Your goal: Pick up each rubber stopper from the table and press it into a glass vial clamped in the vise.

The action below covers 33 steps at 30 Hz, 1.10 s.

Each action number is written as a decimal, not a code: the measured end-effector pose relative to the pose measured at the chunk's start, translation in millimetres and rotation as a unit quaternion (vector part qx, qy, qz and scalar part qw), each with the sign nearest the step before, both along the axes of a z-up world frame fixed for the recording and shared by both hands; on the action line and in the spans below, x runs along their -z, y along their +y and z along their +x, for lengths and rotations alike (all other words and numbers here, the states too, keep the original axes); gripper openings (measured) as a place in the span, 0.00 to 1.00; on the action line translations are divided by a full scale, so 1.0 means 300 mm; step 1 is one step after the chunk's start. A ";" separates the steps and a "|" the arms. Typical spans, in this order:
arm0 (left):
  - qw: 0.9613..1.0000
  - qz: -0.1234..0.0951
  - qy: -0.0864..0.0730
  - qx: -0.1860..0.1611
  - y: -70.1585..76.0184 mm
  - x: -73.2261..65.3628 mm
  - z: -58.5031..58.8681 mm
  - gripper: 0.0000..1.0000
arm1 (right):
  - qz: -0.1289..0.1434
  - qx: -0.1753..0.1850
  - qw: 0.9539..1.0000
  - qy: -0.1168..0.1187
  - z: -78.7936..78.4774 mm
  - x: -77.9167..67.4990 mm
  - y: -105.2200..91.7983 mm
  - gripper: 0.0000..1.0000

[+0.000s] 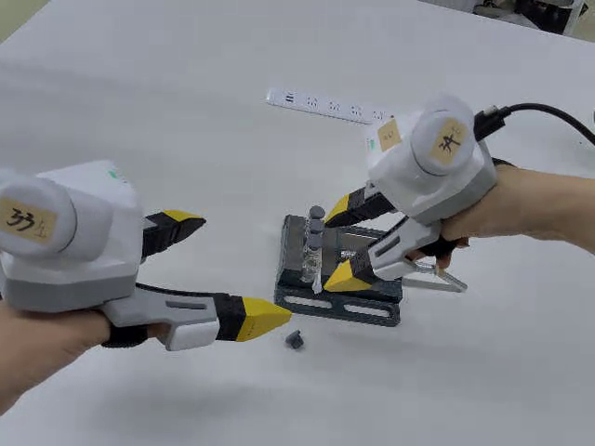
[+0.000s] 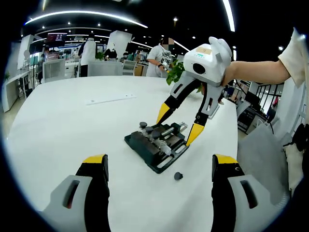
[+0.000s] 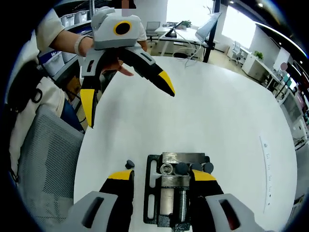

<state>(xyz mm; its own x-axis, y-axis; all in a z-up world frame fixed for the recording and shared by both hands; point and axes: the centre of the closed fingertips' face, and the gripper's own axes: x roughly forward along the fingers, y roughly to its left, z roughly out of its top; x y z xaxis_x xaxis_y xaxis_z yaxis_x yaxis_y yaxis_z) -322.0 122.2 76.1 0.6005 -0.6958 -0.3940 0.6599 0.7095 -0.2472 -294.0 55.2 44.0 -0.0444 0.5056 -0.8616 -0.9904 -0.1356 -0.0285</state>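
A black metal bench vise (image 1: 339, 302) is sitting mid-way across the white surface (image 1: 139, 93). A row of small glass vials (image 1: 314, 255), seemingly four, is standing upright in its clamp at the left end. A loose grey rubber stopper (image 1: 295, 340) is lying on the surface just before the vise. A long white power strip (image 1: 325, 105) is lying well behind it. The right gripper (image 1: 332, 251) is hanging over the vise, jaws spread before and behind the vials. The left gripper (image 1: 242, 268) is hovering left of the vise, its nearer jaw beside the stopper.
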 end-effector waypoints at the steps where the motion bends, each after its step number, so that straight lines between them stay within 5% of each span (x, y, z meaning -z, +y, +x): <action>1: 1.000 0.001 -0.001 0.000 0.000 -0.001 -0.001 0.87 | 0.004 -0.002 1.000 0.000 -0.008 -0.003 -0.001 0.42; 15: 1.000 0.005 -0.001 0.001 -0.003 -0.015 -0.029 0.87 | 0.028 -0.021 0.999 -0.003 -0.099 -0.013 0.005 0.38; 20: 1.000 0.007 0.001 -0.003 0.001 -0.015 -0.045 0.87 | 0.021 -0.075 0.997 -0.018 -0.164 0.021 0.012 0.35; 22: 1.000 0.006 0.001 -0.006 0.003 -0.015 -0.050 0.87 | 0.017 -0.117 0.992 -0.048 -0.181 0.040 0.017 0.33; 25: 1.000 0.001 0.003 -0.015 0.006 -0.016 -0.057 0.87 | 0.013 -0.132 0.990 -0.053 -0.208 0.070 0.021 0.31; 33: 1.000 -0.002 0.006 -0.028 0.017 -0.009 -0.077 0.87 | -0.018 -0.216 0.970 -0.112 -0.223 0.144 0.012 0.24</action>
